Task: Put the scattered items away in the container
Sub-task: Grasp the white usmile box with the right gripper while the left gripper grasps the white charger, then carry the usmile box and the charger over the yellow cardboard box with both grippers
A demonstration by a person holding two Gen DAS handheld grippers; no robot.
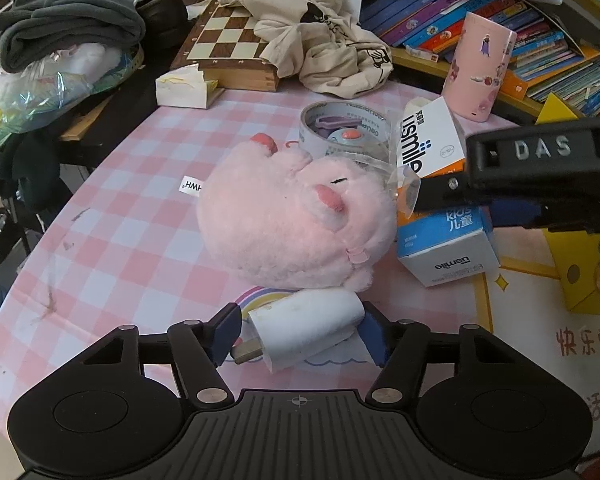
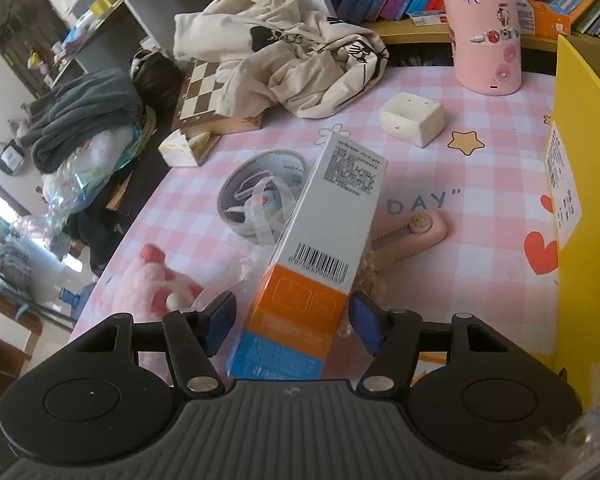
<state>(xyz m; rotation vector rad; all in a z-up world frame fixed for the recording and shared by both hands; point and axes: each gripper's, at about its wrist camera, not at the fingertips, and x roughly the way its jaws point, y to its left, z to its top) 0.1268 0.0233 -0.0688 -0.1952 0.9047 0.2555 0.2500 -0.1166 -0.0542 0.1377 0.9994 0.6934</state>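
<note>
On a pink checked counter (image 1: 140,184) cluttered with clothes and books, the left gripper (image 1: 300,330) has its jaws spread around a white roll (image 1: 308,330), not clearly pinching it. The right gripper (image 2: 292,320) straddles an orange-and-white toothbrush box (image 2: 324,240), jaws apparently not yet closed. Both seem mid-pickup; next, grip and carry to the yellow container (image 2: 588,200) at right.

The pink pig toy (image 1: 296,220) is fluffy plush. The toothbrush box (image 2: 324,248) is smooth printed card, faintly glossy. The worktop (image 1: 140,184) wears a checked cover, perhaps wipeable plastic. The chessboard (image 1: 224,44) is polished wood, the tape roll (image 1: 346,130) shiny film.
</note>
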